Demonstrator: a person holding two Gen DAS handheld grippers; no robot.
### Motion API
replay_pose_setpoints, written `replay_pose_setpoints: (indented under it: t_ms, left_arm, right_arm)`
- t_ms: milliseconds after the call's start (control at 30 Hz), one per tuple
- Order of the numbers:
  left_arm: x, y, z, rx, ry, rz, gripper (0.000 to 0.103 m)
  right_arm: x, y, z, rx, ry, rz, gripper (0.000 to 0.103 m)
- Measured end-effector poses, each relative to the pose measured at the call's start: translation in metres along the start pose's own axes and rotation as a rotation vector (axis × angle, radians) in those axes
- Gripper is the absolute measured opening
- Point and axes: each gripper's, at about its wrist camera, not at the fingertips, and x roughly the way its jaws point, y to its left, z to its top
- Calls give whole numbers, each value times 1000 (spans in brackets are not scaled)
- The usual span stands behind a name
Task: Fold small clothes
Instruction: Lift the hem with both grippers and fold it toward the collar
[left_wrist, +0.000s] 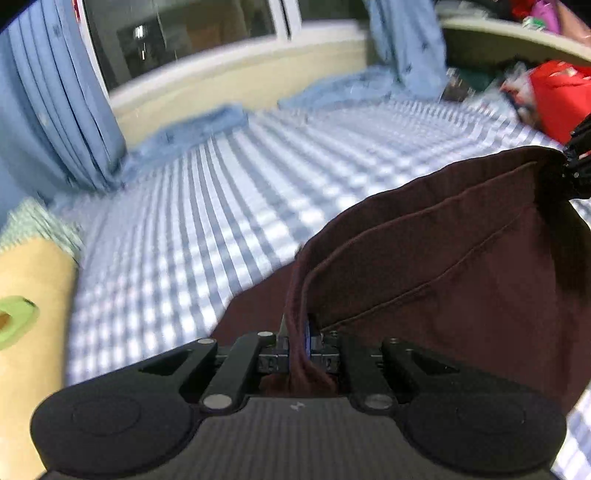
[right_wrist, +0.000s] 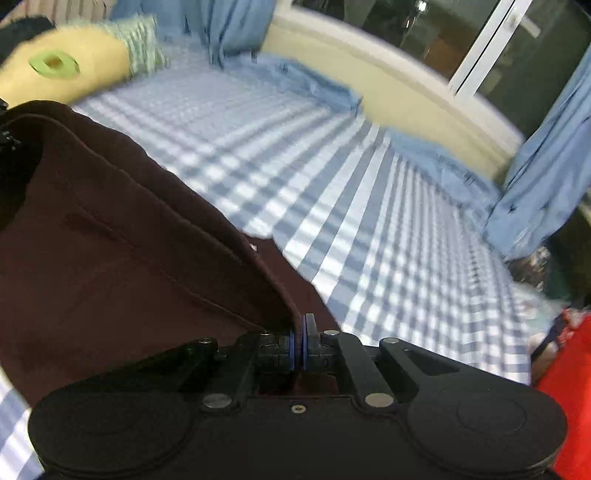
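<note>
A dark maroon garment (left_wrist: 461, 258) with stitched seams hangs stretched between both grippers above a blue-and-white checked bed sheet (left_wrist: 229, 206). My left gripper (left_wrist: 300, 343) is shut on one corner of its hem, which bunches between the blue pads. The right gripper (left_wrist: 576, 162) shows at the far right edge of the left wrist view, pinching the other corner. In the right wrist view the right gripper (right_wrist: 300, 343) is shut on the garment (right_wrist: 122, 266) edge, and the cloth spreads away to the left. The background is motion-blurred.
A yellow pillow (right_wrist: 66, 70) with a green patch lies at one end of the bed sheet (right_wrist: 369, 221). Blue curtains (left_wrist: 55, 110) hang by a dark window (left_wrist: 177, 33) over a cream sill. A red item (left_wrist: 557, 99) lies among clutter at the other end.
</note>
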Motion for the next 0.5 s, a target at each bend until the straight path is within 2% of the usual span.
replay_pose_setpoints:
  t_ms: [133,267,300,333,367,400,433,467,500]
  left_arm:
    - [61,20,-14,-68,103,-66,6]
    - [85,35,-29,-112,108,-126,11]
    - [85,42,-31,-130,102,-151,15]
    - [86,49,-30,-154,106,-175,26]
    - [87,58,-30,-181,112,-181,36]
    - [85,64,-28,-196,107,-174,57]
    - [82,73,-25,-211,101,-177,66]
    - [79,82,-24,-226,98,-195,68]
    - [76,90,-22,-241,96,-211,68]
  right_arm:
    - [74,1,8,16,100,38,2]
    - [121,6,6,13,157,60,2]
    - [128,6,4,7,164,66,4]
    - [134,5,3,4,164,72,6]
    - [137,5,2,1,166,76,22]
    - [141,4,0,-11,165,70,46]
    - [141,1,-1,-25,154,46,57]
    - [140,-6,-1,-29,135,25,65]
    - [137,-13,2,-14,123,44,65]
